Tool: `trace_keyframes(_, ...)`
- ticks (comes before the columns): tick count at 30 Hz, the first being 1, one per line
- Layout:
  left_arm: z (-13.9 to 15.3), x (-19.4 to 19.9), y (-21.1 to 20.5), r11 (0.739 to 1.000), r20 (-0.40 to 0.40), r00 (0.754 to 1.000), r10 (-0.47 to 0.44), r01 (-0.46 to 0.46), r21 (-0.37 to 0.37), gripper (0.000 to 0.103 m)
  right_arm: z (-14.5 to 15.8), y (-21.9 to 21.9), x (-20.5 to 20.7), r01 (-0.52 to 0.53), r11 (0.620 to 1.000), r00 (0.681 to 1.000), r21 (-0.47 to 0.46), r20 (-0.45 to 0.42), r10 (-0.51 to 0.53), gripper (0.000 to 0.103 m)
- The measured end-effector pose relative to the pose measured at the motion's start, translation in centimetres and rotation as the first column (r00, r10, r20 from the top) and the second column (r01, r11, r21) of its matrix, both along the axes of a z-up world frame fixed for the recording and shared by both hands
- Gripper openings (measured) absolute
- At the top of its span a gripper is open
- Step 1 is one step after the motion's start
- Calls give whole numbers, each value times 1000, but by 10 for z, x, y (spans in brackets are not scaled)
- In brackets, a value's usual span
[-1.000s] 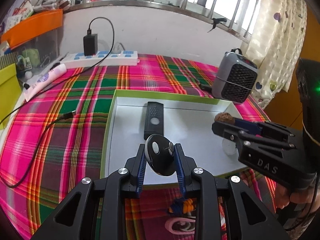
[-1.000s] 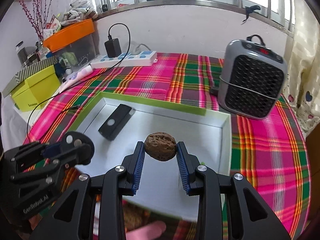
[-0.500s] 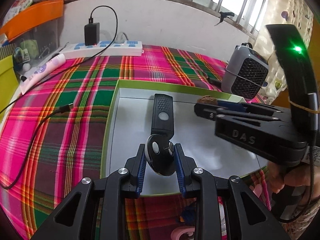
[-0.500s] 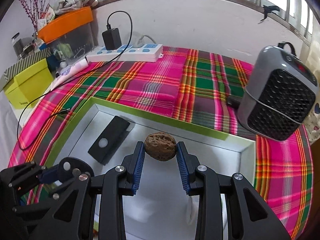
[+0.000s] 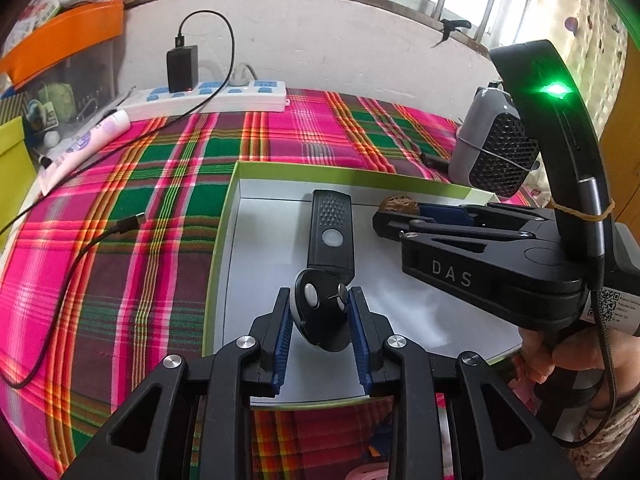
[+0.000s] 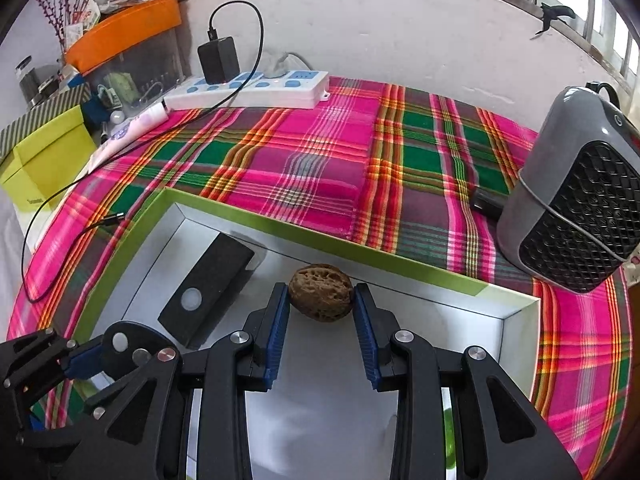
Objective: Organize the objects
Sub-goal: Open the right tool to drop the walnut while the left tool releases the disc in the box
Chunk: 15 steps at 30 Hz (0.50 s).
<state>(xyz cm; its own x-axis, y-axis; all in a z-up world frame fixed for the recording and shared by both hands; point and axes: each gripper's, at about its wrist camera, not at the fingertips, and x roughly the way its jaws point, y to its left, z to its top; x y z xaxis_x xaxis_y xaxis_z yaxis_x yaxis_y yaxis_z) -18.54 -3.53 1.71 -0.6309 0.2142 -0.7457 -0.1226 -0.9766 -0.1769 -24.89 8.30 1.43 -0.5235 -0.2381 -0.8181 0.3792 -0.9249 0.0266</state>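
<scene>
2 close wrist views, shared tray (image 5: 240, 216)

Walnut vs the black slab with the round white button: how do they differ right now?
The brown wrinkled walnut is rounded and clamped in the right gripper; the flat black rectangular device is smooth and lies free on the floor of the green-rimmed white tray. Both are within the tray's outline.

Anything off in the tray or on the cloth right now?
Nothing spilled or damaged. The black remote lies askew in the green-rimmed tray. A loose charging cable trails across the plaid cloth, its plug end free near the tray's edge.
</scene>
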Motion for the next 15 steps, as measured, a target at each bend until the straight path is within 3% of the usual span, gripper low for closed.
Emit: trace_keyframes(15,0,1,0,1000,1,1000,-1,1,-3,25,-1,-3,1,4,1000,1000,18,-6,-4,34)
